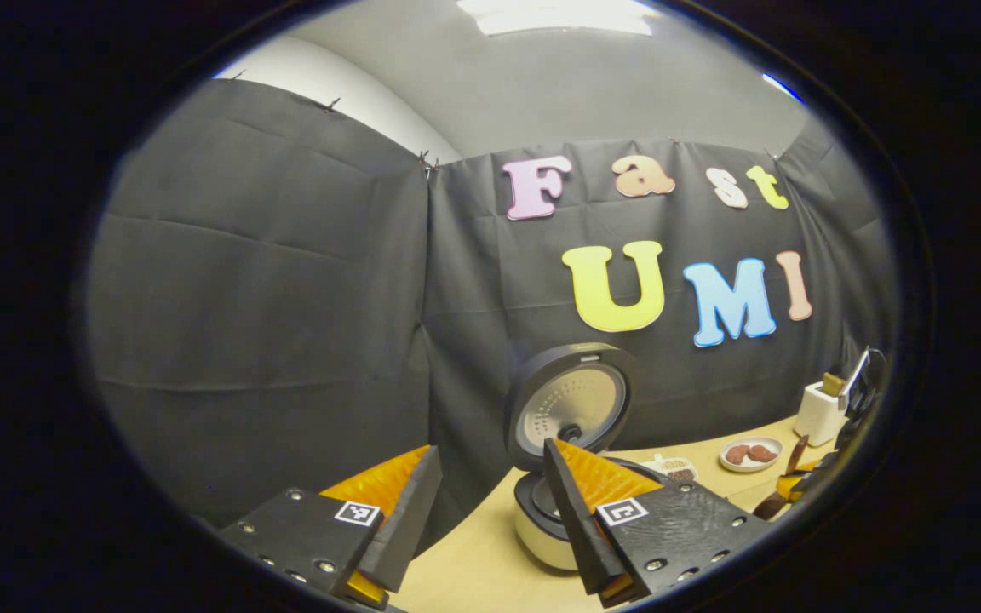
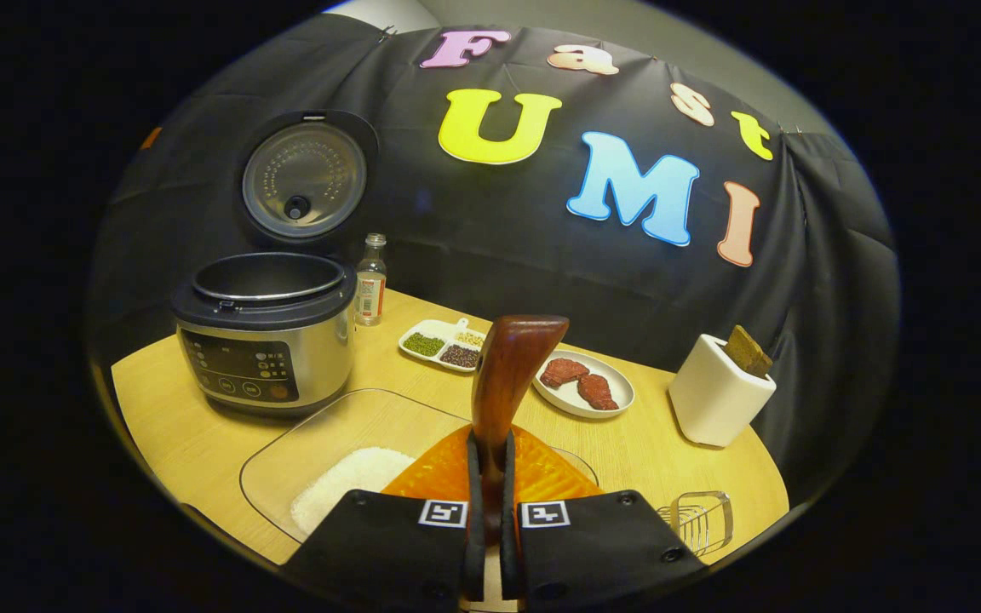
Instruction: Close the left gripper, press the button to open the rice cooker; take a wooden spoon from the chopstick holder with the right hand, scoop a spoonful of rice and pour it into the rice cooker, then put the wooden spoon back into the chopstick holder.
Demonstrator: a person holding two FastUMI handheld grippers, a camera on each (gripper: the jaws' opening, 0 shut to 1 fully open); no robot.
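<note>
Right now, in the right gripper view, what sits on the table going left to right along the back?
Rice cooker with its lid up, small bottle, divided dish of beans, plate of meat, white chopstick holder.

In the right gripper view the rice cooker (image 2: 265,340) stood at the left on the bench (image 2: 192,443), a bottle (image 2: 370,281) just right of it. A clear tray (image 2: 320,451) lay at lower centre before the cooker, and the chopstick holder (image 2: 716,400) stood at the right, a plate (image 2: 584,385) left of it.
</note>
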